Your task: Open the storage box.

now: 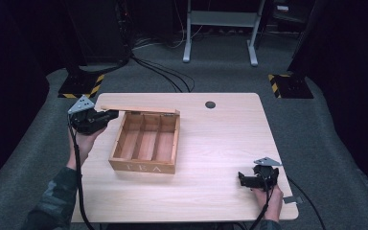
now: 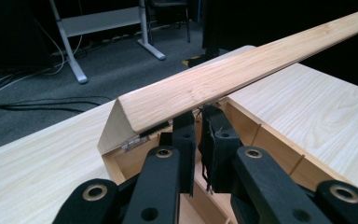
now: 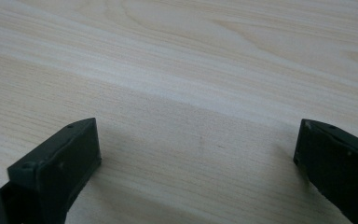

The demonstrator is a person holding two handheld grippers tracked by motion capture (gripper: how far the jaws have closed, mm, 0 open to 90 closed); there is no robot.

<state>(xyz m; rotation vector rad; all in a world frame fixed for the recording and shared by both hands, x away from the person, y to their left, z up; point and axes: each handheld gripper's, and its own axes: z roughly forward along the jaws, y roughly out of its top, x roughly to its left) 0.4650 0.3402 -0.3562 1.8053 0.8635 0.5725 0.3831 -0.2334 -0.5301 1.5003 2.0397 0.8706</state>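
Left claw (image 1: 109, 115) was closed on the near-left corner of the raised lid (image 1: 139, 109) of the wooden tea box (image 1: 143, 166), which sat left of centre on the pale wood table (image 1: 220, 143). Right claw (image 1: 242, 179) hung open over bare tabletop at the near right. Grey carpet (image 1: 220, 76), cables (image 1: 165, 74) and a white desk frame (image 1: 220, 28) lay beyond.

Pale matt wooden tea box (image 1: 143, 165), smooth light woodgrain table (image 1: 220, 143); matt black plastic jaws

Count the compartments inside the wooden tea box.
3, side by side in the tea box: left compartment, middle compartment, right compartment. All look empty; the raised lid hides nothing more.
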